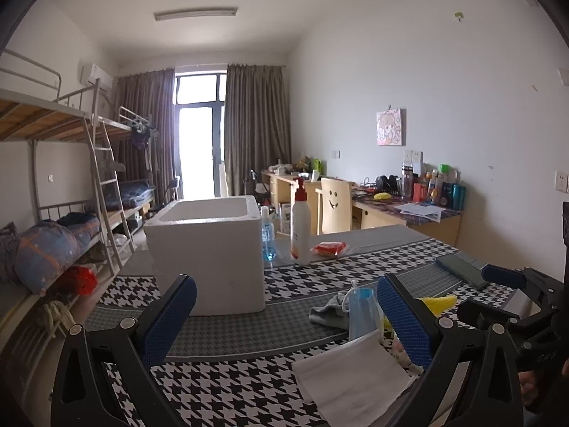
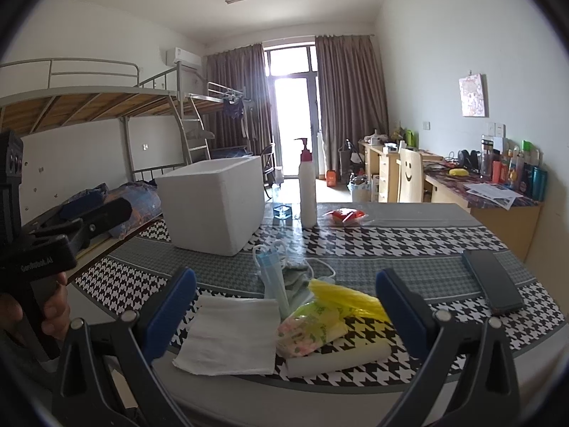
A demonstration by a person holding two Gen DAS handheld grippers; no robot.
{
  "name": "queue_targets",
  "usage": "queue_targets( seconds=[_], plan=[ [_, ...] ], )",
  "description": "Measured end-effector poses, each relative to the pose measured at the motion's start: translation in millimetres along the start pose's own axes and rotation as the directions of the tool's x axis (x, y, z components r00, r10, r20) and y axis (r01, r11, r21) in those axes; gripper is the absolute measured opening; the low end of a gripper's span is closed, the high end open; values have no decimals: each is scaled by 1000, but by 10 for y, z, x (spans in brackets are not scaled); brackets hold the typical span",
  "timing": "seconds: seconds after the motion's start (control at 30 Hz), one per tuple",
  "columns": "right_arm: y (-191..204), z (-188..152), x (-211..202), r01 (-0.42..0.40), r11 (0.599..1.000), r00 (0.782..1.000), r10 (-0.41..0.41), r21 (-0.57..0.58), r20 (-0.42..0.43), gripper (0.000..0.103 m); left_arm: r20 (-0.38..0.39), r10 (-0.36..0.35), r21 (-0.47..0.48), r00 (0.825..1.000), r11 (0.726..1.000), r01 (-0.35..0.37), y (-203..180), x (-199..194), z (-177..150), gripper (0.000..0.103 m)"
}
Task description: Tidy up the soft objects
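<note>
- Hovering over the houndstooth-clothed worktop (image 2: 409,249), we hold both grippers, left (image 1: 284,306) and right (image 2: 286,299), with jaws wide and empty.
- Between our right jaws lie a white folded tissue (image 2: 231,334), a blue face mask (image 2: 272,274), a yellow plastic bag (image 2: 341,295) and a floral cloth (image 2: 309,327), touching in a pile.
- Beyond stands an open white foam box (image 2: 213,203).

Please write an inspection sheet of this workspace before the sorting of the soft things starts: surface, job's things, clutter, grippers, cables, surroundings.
Surface: table under a houndstooth cloth, flat.
Job's things: white tissue, blue face mask, grey cloth, yellow bag and floral tissue pack lie piled at the near edge; open white foam box stands behind them, its inside not visible.
Clutter: pump bottle, red packet, dark phone, blue spray bottle.
Grippers: left gripper and right gripper both open, holding nothing.
Cables: nothing seen on the table.
Surroundings: bunk beds to the left, crowded desk to the right.
</note>
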State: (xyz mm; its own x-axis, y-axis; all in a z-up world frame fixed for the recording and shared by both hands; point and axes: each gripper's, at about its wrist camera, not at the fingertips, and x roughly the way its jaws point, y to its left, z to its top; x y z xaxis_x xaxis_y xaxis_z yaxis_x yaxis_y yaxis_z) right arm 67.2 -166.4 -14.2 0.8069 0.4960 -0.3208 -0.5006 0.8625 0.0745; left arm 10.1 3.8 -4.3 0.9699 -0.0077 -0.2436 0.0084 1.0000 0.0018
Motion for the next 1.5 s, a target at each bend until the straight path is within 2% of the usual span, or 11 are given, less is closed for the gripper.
queue_targets(
  seconds=[0.37, 0.7, 0.87, 0.97, 1.1, 1.23, 1.33, 1.5],
  plan=[
    [-99, -35, 123, 42, 999, 999, -41, 11, -31, 102, -82, -48, 36, 995, 998, 51, -50, 251, -93, 102],
    [-247, -104, 254, 78, 996, 994, -75, 32, -79, 102, -182, -105, 54, 978, 992, 116, -112, 470, -211, 102],
    [-267, -141, 292, 103, 994, 990, -100, 28, -98, 102, -259, -177, 93, 949, 974, 207, -183, 631, -309, 102],
    [-304, -162, 310, 113, 993, 988, -107, 40, -113, 102, -330, -222, 122, 917, 954, 275, -238, 761, -370, 102],
    [-340, -193, 337, 120, 991, 985, -113, 51, -134, 102, -386, -260, 116, 885, 938, 326, -284, 863, -423, 102],
    [-392, -227, 357, 130, 990, 981, -121, 54, -152, 102, -416, -250, 121, 874, 938, 325, -272, 938, -464, 102],
    [-434, -249, 392, 144, 988, 977, -132, 61, -170, 102, -444, -255, 109, 859, 936, 335, -274, 1037, -501, 102],
    [-510, -252, 445, 161, 985, 971, -148, 56, -188, 102, -479, -226, 134, 848, 936, 325, -302, 1116, -578, 98]
  ],
)
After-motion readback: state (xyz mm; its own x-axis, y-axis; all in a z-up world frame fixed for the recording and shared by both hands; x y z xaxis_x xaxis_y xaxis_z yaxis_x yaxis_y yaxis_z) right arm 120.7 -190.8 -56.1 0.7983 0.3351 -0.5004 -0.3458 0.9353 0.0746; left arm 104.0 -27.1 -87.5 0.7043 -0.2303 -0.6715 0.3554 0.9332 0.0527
